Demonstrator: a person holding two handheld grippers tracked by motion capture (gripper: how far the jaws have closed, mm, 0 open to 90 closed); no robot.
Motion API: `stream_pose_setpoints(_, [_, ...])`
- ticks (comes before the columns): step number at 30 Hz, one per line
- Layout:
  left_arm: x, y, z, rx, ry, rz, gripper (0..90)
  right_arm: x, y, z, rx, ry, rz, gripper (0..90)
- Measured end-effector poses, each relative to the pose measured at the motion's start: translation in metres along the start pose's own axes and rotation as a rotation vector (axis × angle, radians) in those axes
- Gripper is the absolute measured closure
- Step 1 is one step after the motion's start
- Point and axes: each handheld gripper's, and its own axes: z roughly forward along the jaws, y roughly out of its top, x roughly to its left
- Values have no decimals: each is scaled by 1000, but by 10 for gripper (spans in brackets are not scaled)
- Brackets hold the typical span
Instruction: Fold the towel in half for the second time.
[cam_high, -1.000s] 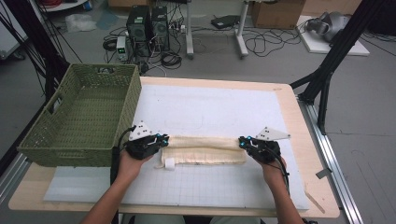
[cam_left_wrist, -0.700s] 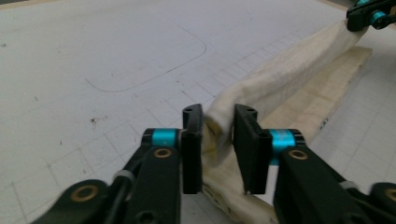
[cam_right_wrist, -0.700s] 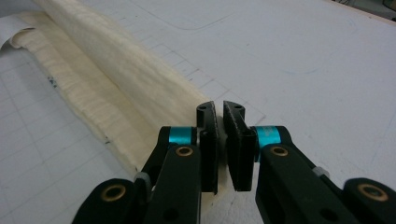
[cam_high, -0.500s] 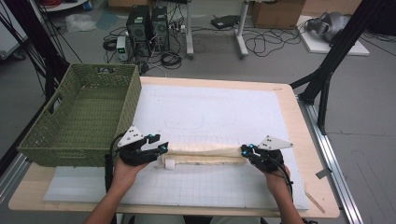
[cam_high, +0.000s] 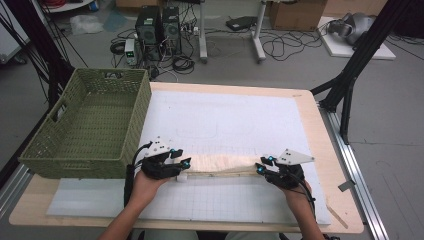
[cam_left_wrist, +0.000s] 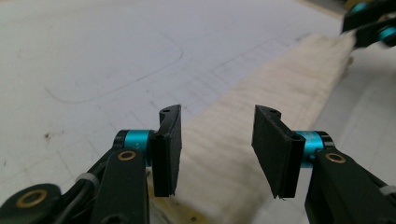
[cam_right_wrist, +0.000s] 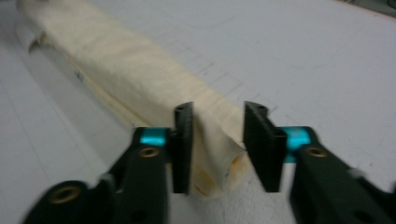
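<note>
A long cream cloth (cam_high: 220, 164), folded into a narrow strip, lies crosswise on the white gridded mat (cam_high: 225, 115) near the front. My left gripper (cam_high: 182, 164) is at the strip's left end, jaws wide open. In the left gripper view the cloth (cam_left_wrist: 261, 88) runs away under and between the spread jaws of that gripper (cam_left_wrist: 217, 114), and the other gripper (cam_left_wrist: 369, 18) sits at the far end. My right gripper (cam_high: 261, 167) is at the right end. In the right gripper view its jaws (cam_right_wrist: 219, 109) stand open on either side of the rolled cloth end (cam_right_wrist: 116, 60).
A green woven basket (cam_high: 80, 160) stands at the table's left, close beside my left hand. The wooden table edge (cam_high: 330, 150) runs along the right of the mat. Computers, cables and black stand legs are on the floor beyond the table.
Both grippers have drawn back slightly toward the near edge of the table. The cloth strip looks narrower than a second ago.
</note>
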Motion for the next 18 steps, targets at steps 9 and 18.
stream_pose_setpoints(9, [0,-2,1,10,-4,13,602,0,26,-10,-102,-59,77,502])
stream_pose_setpoints(18, [1,-14,12,152,33,92,782,21,3,32,83,-18,30,551])
